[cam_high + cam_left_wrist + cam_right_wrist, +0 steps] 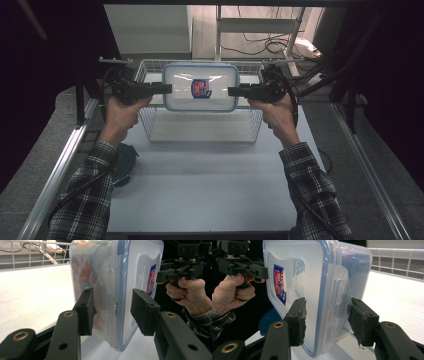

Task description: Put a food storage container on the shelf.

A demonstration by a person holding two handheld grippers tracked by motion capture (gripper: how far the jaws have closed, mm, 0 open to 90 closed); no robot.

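A clear plastic container [200, 87] with a blue-rimmed lid and a red and blue label hangs in the air over a wire basket [200, 132]. It is held from both ends. My left gripper [167, 89] is shut on its left latch side. My right gripper [232, 91] is shut on its right latch side. In the left gripper view the container [112, 277] sits between my left gripper's [113, 312] pads, lid on the right. In the right gripper view my right gripper [327, 320] clamps the container [317, 277] across lid and base.
The white wire basket stands at the far middle of the white table [200, 190]. A round dark blue lid [125, 162] lies at the table's left edge under the left forearm. Metal rails run down both sides, and cables lie on the floor behind.
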